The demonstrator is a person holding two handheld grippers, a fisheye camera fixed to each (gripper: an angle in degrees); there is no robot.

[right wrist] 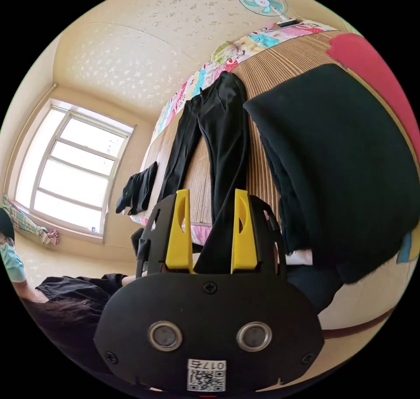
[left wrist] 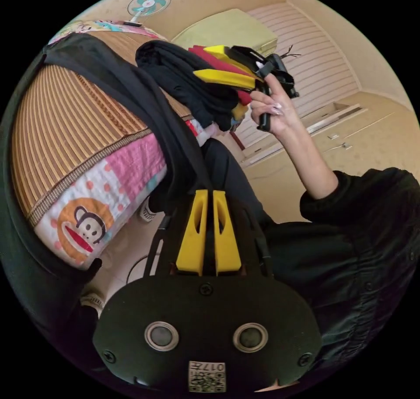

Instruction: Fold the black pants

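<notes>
The black pants (right wrist: 223,123) lie lengthwise on the bamboo mat (right wrist: 280,66) of a bed, legs hanging over its edge. In the left gripper view a pant leg (left wrist: 131,88) runs off the bed down to my left gripper (left wrist: 210,192), whose yellow jaws stand pressed together on its end. My right gripper (right wrist: 212,191) is open; a pant leg shows in the wide gap between its jaws, touching neither. A hand holds that right gripper (left wrist: 200,61) up beside the bed, jaws apart.
A thick folded black stack (right wrist: 341,154) with a red cloth (right wrist: 367,57) under it sits on the mat near the bed's edge. Another dark garment (right wrist: 138,189) hangs off the far side. A fan (right wrist: 262,0), a window (right wrist: 70,162) and the person's black sleeve (left wrist: 350,206) are nearby.
</notes>
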